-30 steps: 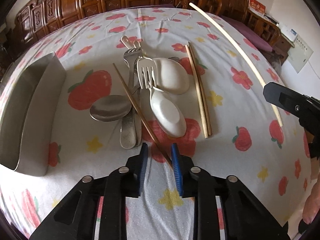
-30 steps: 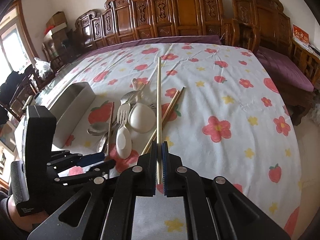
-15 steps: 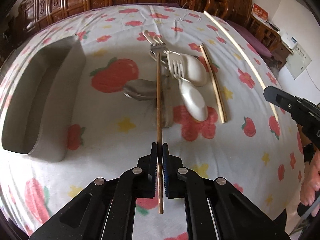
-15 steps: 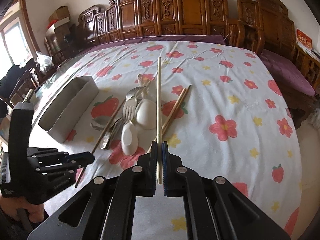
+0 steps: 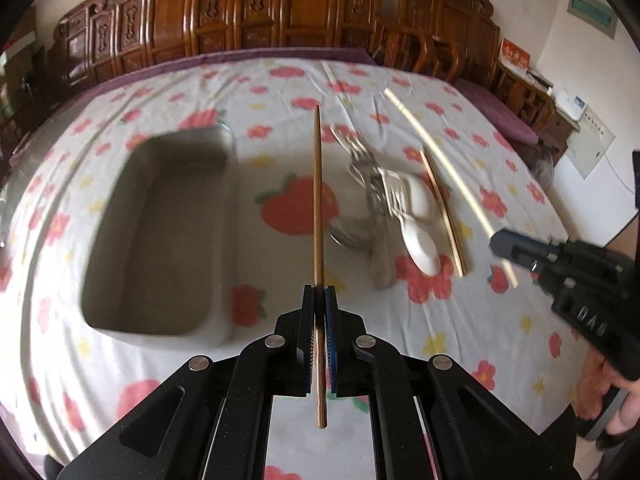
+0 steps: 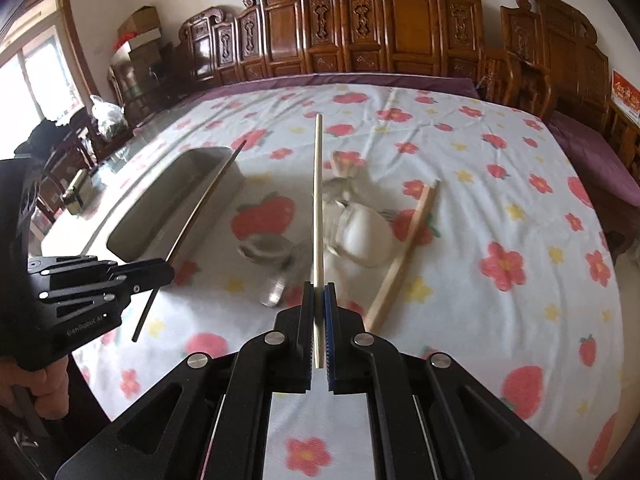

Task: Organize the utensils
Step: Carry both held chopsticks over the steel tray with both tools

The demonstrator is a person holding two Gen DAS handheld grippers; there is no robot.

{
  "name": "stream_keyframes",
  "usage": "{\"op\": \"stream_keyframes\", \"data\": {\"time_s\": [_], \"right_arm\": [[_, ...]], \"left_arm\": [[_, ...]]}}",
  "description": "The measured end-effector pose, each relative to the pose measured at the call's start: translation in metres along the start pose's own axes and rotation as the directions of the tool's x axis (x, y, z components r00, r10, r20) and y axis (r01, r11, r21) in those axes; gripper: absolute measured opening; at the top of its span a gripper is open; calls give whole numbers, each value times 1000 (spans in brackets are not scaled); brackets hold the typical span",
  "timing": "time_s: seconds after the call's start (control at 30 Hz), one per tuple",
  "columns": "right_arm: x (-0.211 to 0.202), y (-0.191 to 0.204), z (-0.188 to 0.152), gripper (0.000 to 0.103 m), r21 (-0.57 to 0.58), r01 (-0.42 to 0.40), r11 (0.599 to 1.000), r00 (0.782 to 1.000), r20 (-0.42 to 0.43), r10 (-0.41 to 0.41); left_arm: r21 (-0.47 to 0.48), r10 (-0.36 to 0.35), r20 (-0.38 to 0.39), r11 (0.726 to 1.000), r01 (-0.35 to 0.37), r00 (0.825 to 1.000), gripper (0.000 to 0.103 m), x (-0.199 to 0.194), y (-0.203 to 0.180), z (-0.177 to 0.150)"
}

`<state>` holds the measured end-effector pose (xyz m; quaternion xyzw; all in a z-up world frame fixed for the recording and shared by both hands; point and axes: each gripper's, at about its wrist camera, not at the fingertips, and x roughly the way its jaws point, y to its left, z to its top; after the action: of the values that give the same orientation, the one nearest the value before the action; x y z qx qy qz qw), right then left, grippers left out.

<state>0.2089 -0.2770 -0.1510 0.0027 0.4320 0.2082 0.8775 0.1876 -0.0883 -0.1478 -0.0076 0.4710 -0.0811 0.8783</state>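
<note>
A: Biggest thing on the flowered cloth [image 5: 280,92]?
B: The oblong metal bin [image 5: 160,236], smooth-walled. Beside it lies a heap of steel forks [image 5: 380,188] and white spoons [image 5: 420,244].
A: The grippers?
B: The left gripper [image 5: 319,304] pinches a slim brown chopstick [image 5: 318,200]; the right gripper [image 6: 319,300] pinches a pale chopstick [image 6: 318,200], both lifted.
</note>
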Motion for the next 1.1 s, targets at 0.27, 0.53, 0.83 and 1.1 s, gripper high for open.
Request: {"op": "stream_keyframes", "data": {"time_s": [0.27,0.53,0.83,1.1], "right_arm": [[5,52,17,6,-14,-56,998,998,25,56],[15,93,29,6,-21,-87,996,996,29,87],[27,122,31,6,-31,-85,996,996,16,85],[38,131,34,6,-9,-55,998,998,23,55]], "left_arm": [[-44,-16,58,999,19,998,4,-28,48,24],[-67,12,42,998,-10,999,4,-30,94,34],[-64,12,22,998,-11,1000,4,-10,126,43],[-66,26,-8,997,-27,1000,4,12,139,41]]}}
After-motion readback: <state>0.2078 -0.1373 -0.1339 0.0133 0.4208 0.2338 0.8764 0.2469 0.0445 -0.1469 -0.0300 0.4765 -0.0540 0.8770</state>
